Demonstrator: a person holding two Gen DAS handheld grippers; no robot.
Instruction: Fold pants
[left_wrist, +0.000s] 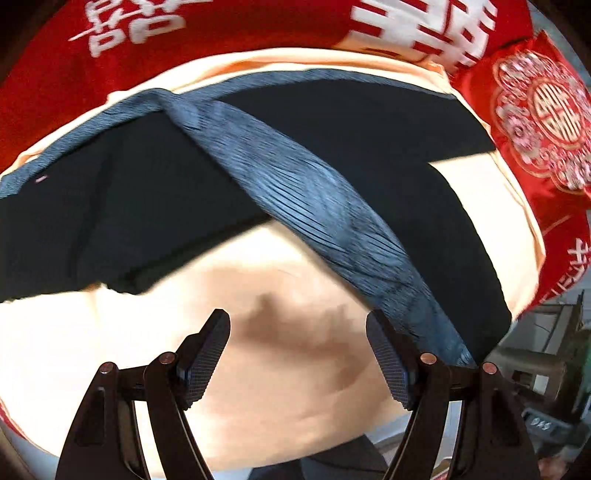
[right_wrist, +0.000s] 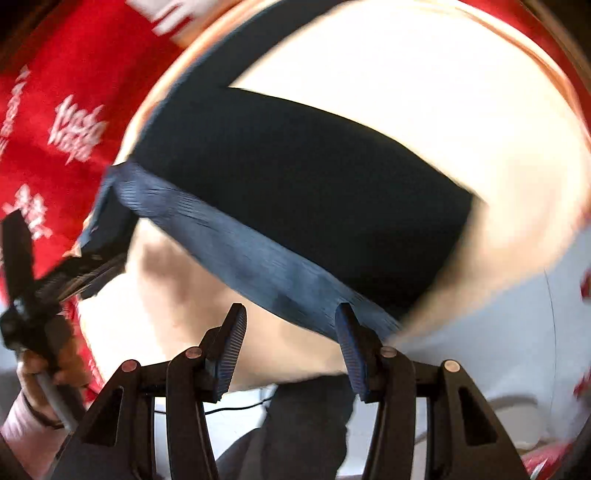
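Observation:
Dark navy pants (left_wrist: 332, 147) lie on a cream sheet (left_wrist: 295, 350), with a ribbed blue waistband (left_wrist: 314, 206) running diagonally across them. My left gripper (left_wrist: 297, 354) is open just in front of the waistband, holding nothing. In the right wrist view the pants (right_wrist: 295, 177) and the waistband (right_wrist: 258, 266) lie ahead. My right gripper (right_wrist: 291, 343) is open, its right fingertip touching the waistband's edge. The left gripper (right_wrist: 74, 273) shows at the far left near the waistband's end.
A red cloth with white characters (left_wrist: 147, 29) lies behind the sheet, and a red embroidered cushion (left_wrist: 535, 122) lies at the right. Shelving and clutter (left_wrist: 546, 369) show at the lower right. A person's hand (right_wrist: 33, 376) holds the left tool.

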